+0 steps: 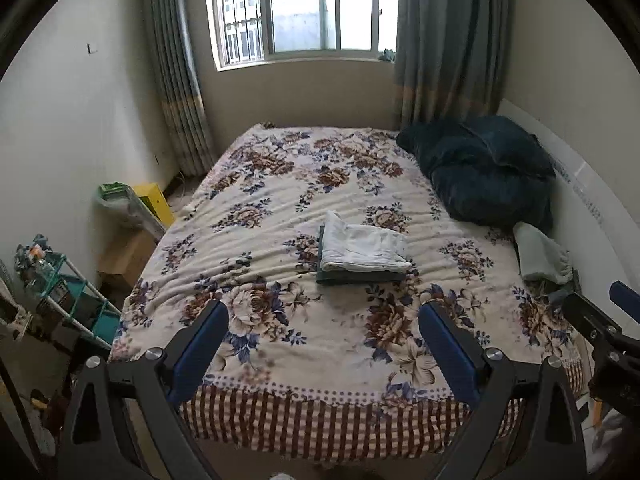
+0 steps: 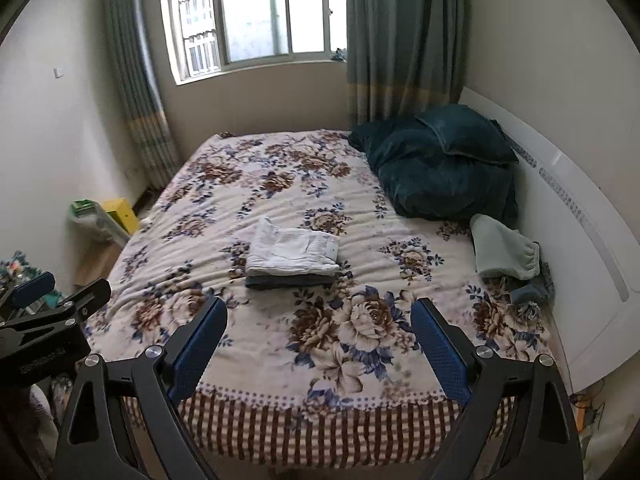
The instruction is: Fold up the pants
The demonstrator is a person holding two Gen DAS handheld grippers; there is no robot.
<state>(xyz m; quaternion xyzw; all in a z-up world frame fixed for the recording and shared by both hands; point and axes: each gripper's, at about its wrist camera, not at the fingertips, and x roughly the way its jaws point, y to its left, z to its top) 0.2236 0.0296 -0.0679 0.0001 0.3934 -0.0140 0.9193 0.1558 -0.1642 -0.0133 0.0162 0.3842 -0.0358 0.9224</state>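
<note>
Folded white pants (image 1: pixel 362 247) (image 2: pixel 294 251) lie on top of a folded dark garment (image 1: pixel 356 277) (image 2: pixel 286 281) in the middle of the floral bedspread (image 1: pixel 280 200) (image 2: pixel 248 184). A pale green garment (image 1: pixel 540 254) (image 2: pixel 502 250) lies crumpled at the bed's right side, with a small dark blue piece (image 2: pixel 530 292) beside it. My left gripper (image 1: pixel 323 314) hangs open over the foot of the bed, nothing between its blue pads. My right gripper (image 2: pixel 319 311) is open too and empty, well short of the stack. Each gripper shows at the edge of the other's view.
A dark teal duvet and pillow (image 1: pixel 484 170) (image 2: pixel 440 168) fill the far right corner by the white headboard (image 2: pixel 580 208). Left of the bed stand a yellow box (image 1: pixel 154 202), a cardboard box (image 1: pixel 126 254) and a teal shelf rack (image 1: pixel 68 300). Window and curtains lie behind.
</note>
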